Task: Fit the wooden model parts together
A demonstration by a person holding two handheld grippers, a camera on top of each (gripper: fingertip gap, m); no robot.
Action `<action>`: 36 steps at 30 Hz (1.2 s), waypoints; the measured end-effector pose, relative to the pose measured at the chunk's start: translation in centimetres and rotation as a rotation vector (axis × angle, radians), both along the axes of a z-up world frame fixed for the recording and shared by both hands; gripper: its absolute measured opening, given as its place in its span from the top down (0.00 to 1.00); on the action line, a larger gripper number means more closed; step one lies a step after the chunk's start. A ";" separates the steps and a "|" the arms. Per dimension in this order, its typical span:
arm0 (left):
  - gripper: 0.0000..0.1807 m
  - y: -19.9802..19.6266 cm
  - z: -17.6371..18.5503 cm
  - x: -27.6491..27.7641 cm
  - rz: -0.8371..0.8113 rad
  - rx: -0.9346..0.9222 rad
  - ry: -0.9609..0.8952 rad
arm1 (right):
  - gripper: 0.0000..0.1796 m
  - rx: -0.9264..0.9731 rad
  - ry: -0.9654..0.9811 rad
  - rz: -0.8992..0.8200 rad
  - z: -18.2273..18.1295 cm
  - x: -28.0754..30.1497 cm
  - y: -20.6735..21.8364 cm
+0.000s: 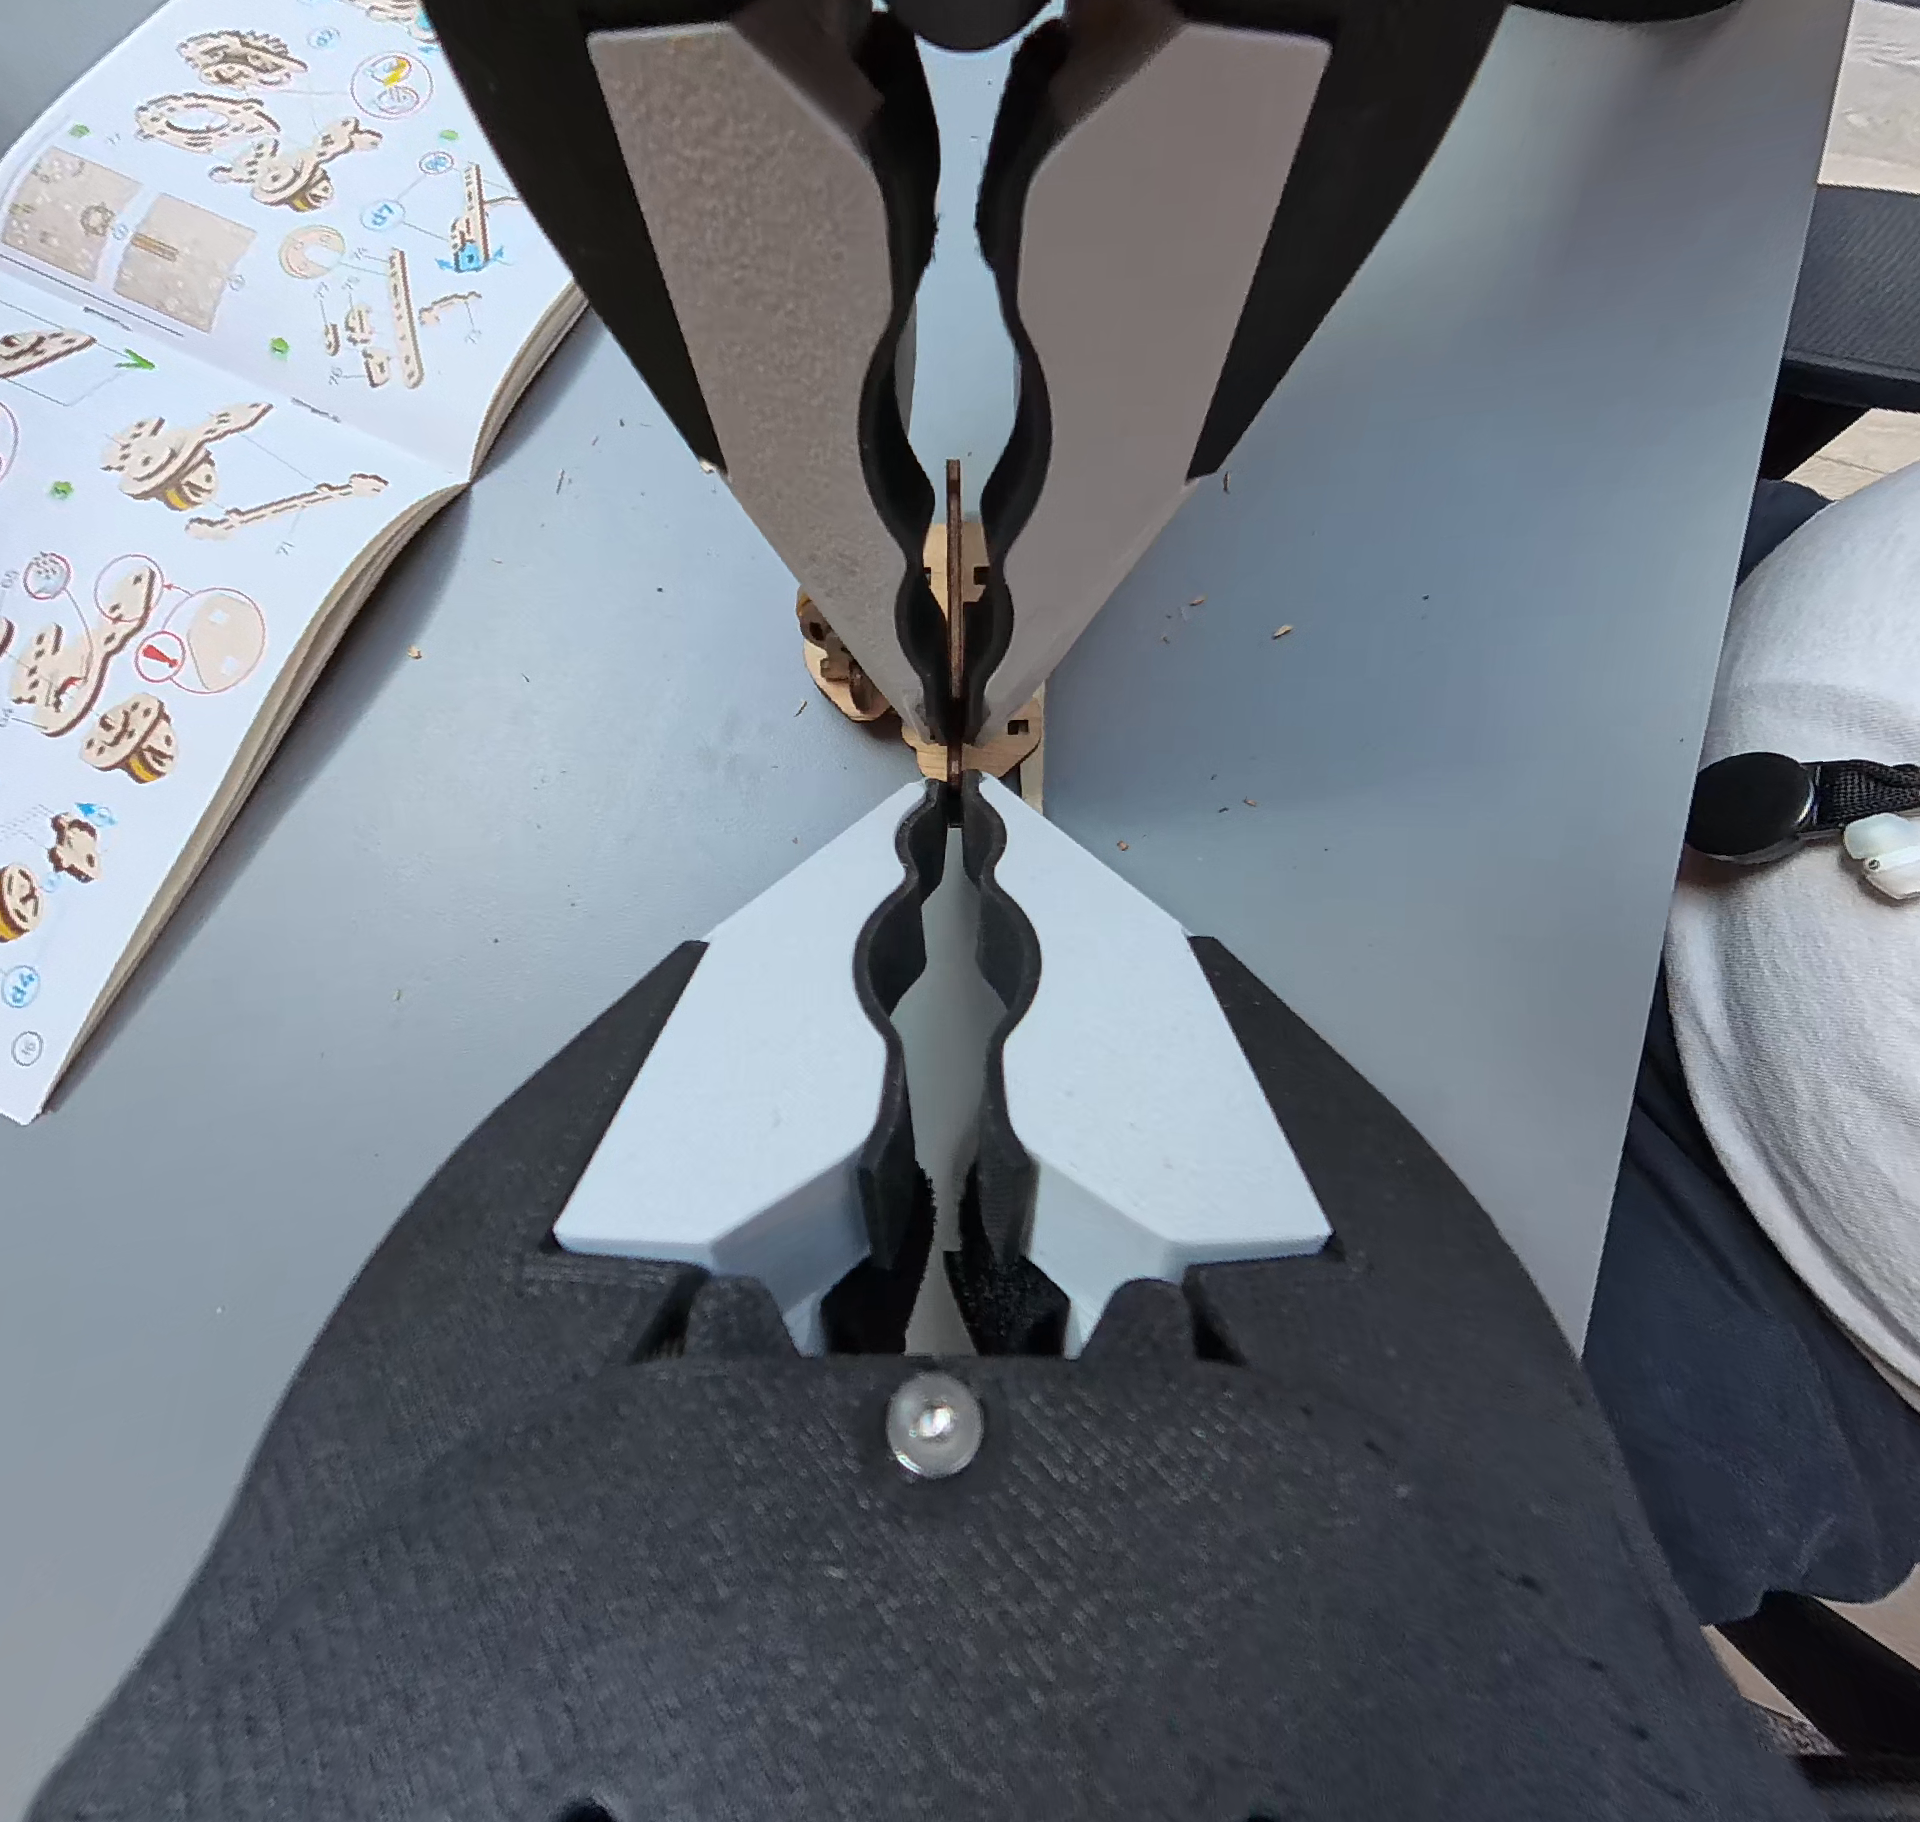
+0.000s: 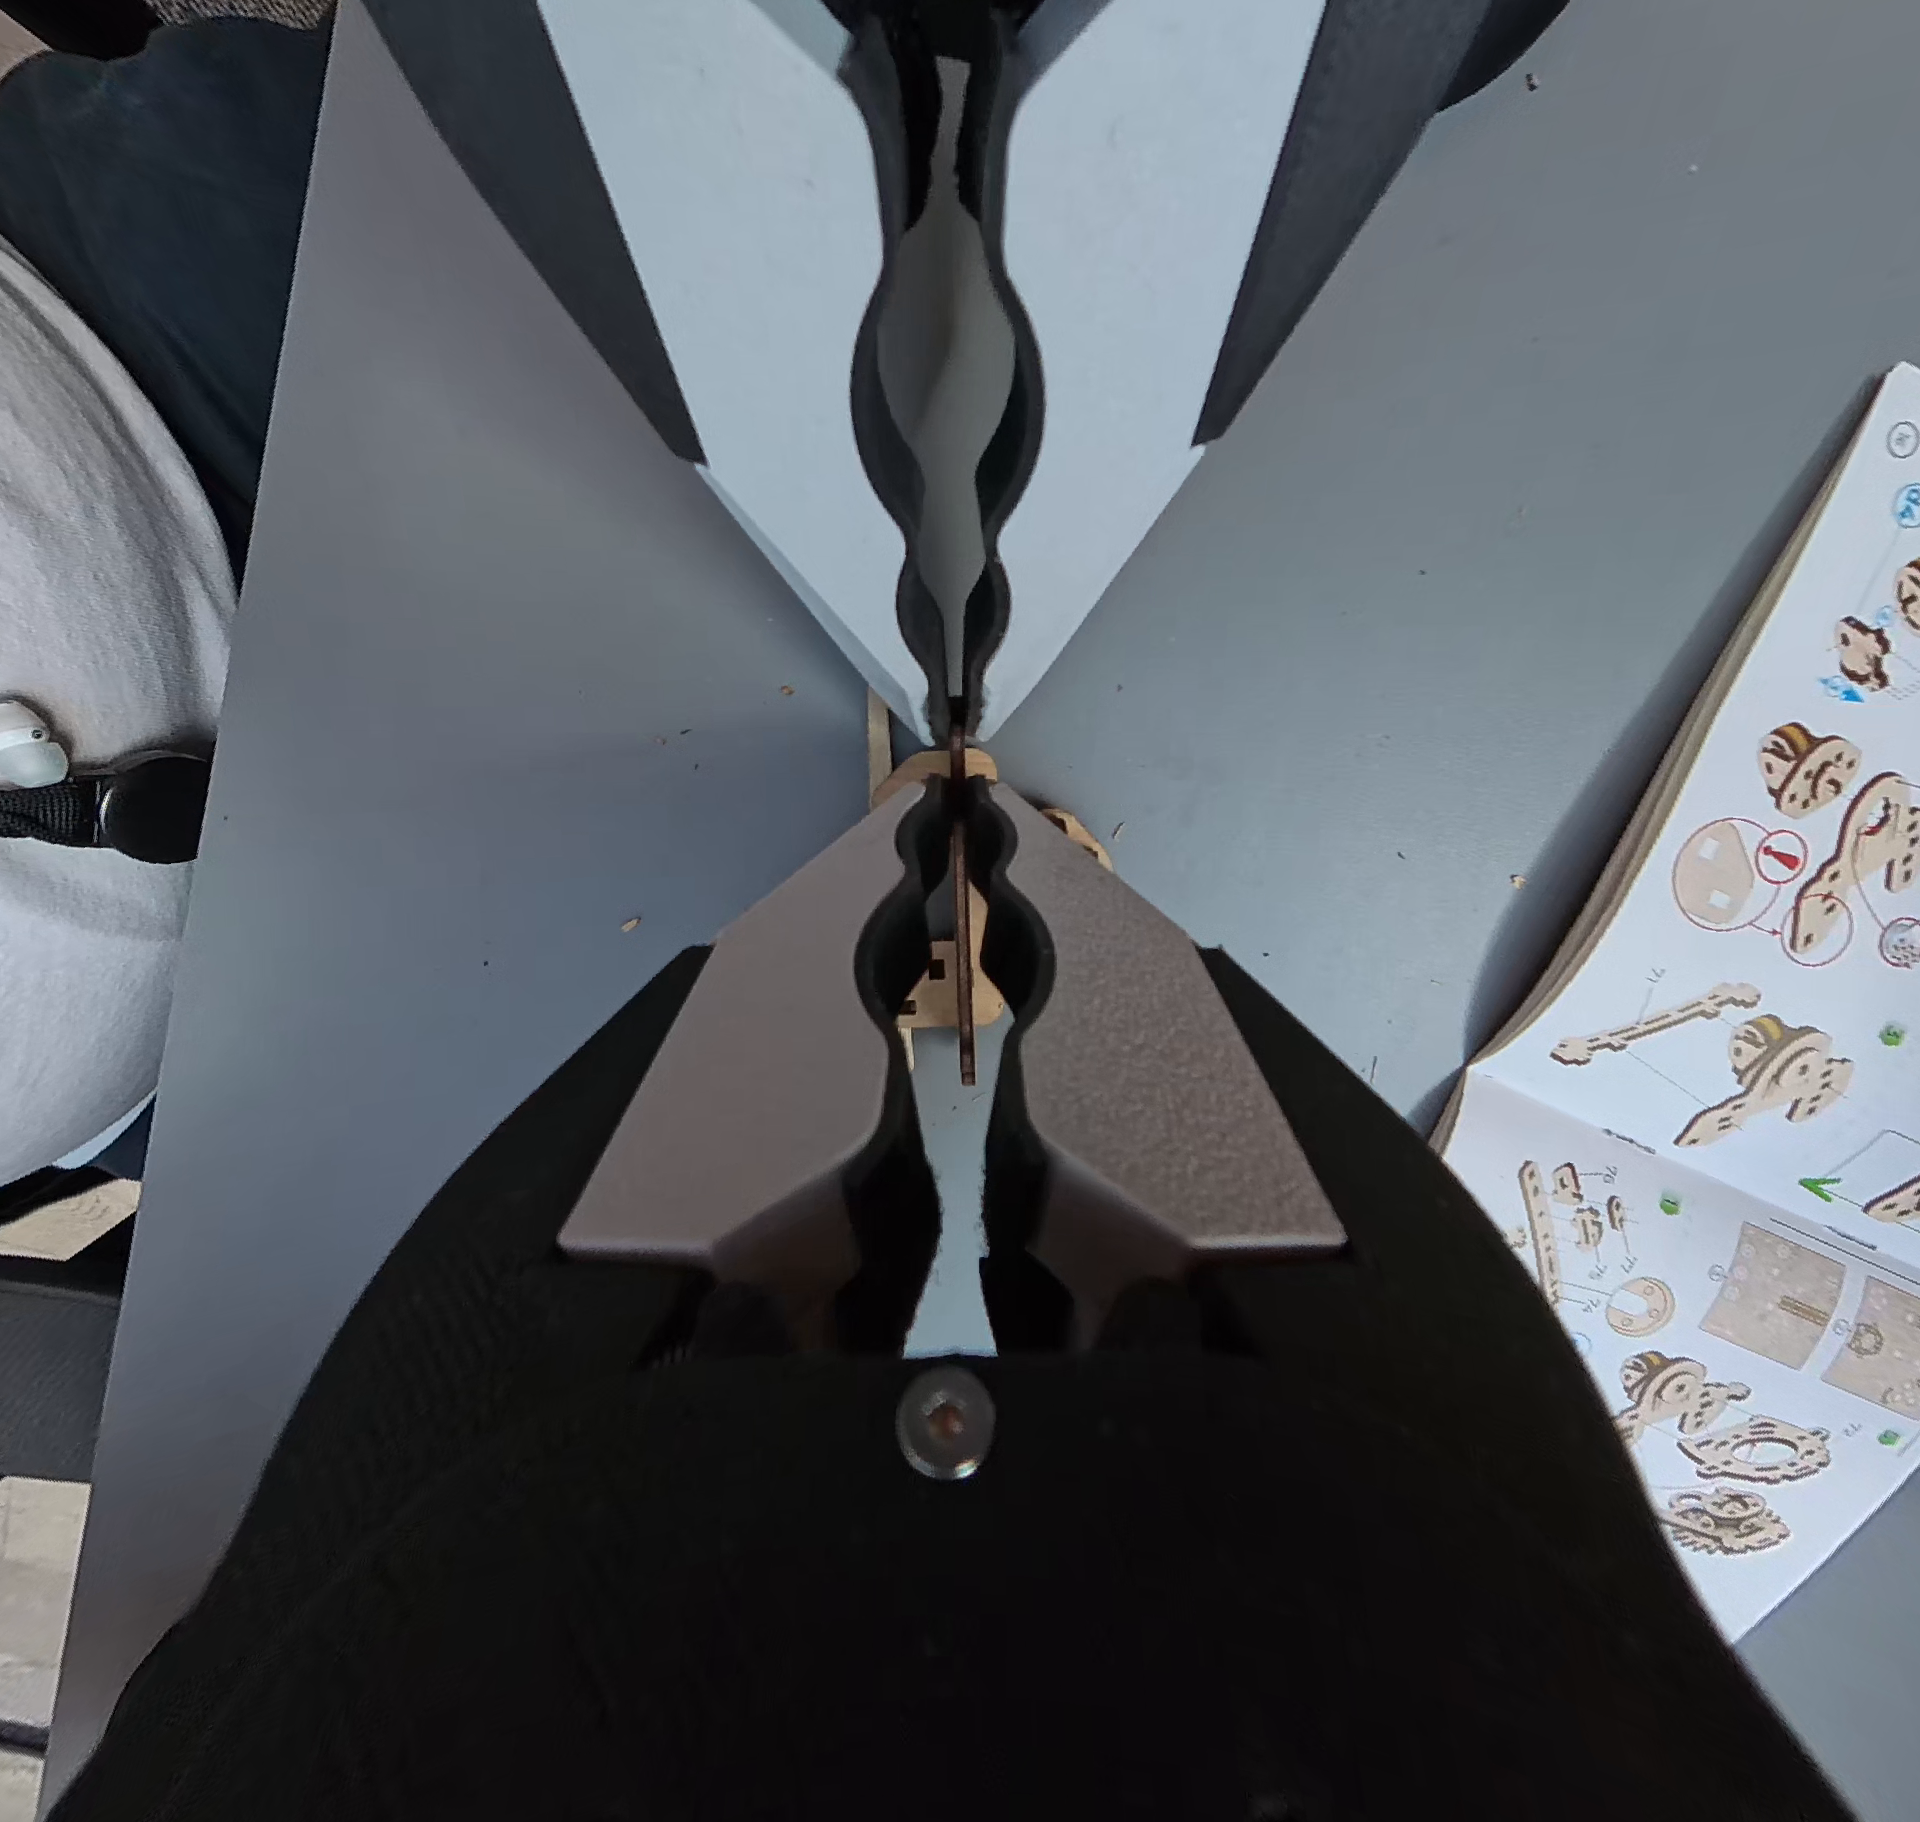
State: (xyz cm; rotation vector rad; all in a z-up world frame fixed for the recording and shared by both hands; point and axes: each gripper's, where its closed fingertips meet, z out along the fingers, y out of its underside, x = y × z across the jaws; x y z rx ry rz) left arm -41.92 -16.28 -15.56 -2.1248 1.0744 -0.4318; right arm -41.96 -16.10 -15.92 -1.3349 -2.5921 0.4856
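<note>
A thin flat wooden piece point(image 1: 953, 588) stands edge-on above the grey table point(image 1: 520, 837). My right gripper point(image 2: 958, 787), with grey fingers, is shut on it along its length; the piece point(image 2: 967, 951) runs back between the pads. My left gripper point(image 1: 951, 793), with light blue fingers, meets it tip to tip and is shut on the piece's near end. The right gripper point(image 1: 951, 733) comes in from the top of the left wrist view, and the left gripper point(image 2: 954, 723) from the top of the right wrist view. A tan wooden assembly point(image 1: 836, 666) lies under the tips, mostly hidden; it also shows in the right wrist view point(image 2: 1081, 837).
An open instruction booklet point(image 1: 208, 422) lies on the table beside the grippers, also in the right wrist view point(image 2: 1714, 1149). A person in a grey garment point(image 1: 1818, 889) sits at the table edge, with a black strap and white earbud point(image 1: 1870, 863). Small wood crumbs dot the table. The grippers are tip to tip, or close to it.
</note>
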 end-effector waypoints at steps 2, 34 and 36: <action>0.99 0.0 0.0 0.0 0.001 -0.005 -0.004 | 0.99 0.013 -0.008 0.007 0.0 0.0 0.0; 0.99 0.2 0.2 -0.2 0.014 -0.012 0.019 | 0.96 -0.009 0.069 -0.030 0.5 -0.4 0.4; 0.99 0.2 0.2 -0.2 0.013 -0.017 0.011 | 0.96 0.000 0.054 -0.018 0.1 -0.4 0.3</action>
